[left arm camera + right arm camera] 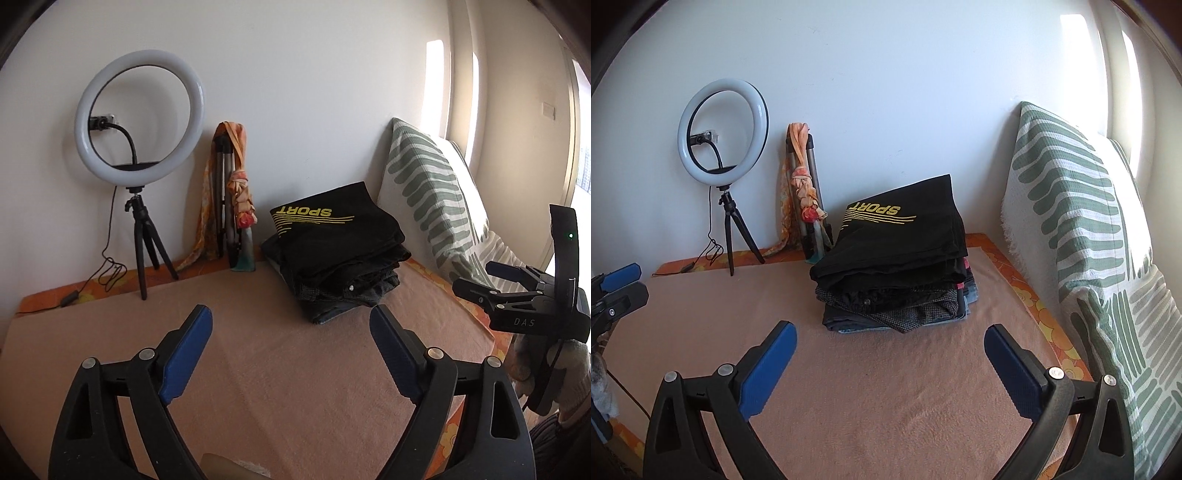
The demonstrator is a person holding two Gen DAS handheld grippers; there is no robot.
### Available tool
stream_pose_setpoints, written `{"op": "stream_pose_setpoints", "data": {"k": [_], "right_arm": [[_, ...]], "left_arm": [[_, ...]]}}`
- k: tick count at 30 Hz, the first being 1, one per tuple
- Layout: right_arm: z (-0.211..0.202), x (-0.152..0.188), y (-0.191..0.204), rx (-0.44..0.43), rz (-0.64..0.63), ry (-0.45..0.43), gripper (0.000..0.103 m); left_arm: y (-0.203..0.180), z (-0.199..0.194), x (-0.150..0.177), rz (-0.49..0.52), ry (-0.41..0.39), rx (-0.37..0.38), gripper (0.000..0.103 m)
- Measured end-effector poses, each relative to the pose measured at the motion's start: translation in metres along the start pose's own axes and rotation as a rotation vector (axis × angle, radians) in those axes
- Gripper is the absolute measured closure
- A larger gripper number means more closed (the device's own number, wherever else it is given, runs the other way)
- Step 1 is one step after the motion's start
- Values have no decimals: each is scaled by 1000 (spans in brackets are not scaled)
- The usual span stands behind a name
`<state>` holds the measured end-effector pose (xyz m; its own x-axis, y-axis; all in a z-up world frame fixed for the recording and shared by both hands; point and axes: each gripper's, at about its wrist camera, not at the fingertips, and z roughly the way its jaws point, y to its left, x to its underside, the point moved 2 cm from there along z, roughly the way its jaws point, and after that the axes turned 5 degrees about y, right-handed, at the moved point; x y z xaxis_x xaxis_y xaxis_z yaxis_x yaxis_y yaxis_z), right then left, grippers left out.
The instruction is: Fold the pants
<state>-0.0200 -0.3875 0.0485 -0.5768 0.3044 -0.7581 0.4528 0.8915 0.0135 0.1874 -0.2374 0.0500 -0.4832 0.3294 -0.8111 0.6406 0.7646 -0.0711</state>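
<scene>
Folded black pants with yellow SPORT print (901, 236) are seen atop a clothes stack (894, 299) near the peach blanket's (849, 406) far edge. Left gripper (291, 343) and right gripper (890, 354) are held spread, empty, over bare blanket.

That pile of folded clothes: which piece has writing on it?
The black garment on top of the pile; yellow "SPORT" lettering and stripes mark it, unlike the darker pieces beneath.

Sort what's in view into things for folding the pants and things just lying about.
For the job: stack of folded dark garments topped by black cloth printed SPORT; peach blanket surface; left gripper; right gripper.

Lying about: white ring light on black tripod; green-striped white pillow; orange scarf-wrapped folded stand.
</scene>
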Motion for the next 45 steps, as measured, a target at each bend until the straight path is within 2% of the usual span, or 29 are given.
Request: {"op": "stream_pose_setpoints", "data": {"k": [7, 10, 13, 15, 18, 25, 45], "right_arm": [[1, 16, -2, 30, 1, -8, 0], [3, 18, -1, 35, -5, -17, 0], [5, 19, 1, 36, 2, -25, 0], [4, 19, 4, 33, -5, -33, 0], [-3, 19, 11, 47, -29, -59, 0], [-8, 21, 17, 61, -56, -88, 0], [-7, 20, 17, 65, -57, -98, 0]], "left_arm": [[-3, -6, 18, -48, -15, 23, 15], [-6, -7, 22, -16, -23, -2, 14], [-7, -10, 27, 27, -53, -73, 0], [-5, -15, 30, 22, -74, -75, 0], [-3, -15, 32, -3, -48, -58, 0], [1, -15, 35, -7, -40, -87, 0], [2, -12, 42, -16, -23, -97, 0]]}}
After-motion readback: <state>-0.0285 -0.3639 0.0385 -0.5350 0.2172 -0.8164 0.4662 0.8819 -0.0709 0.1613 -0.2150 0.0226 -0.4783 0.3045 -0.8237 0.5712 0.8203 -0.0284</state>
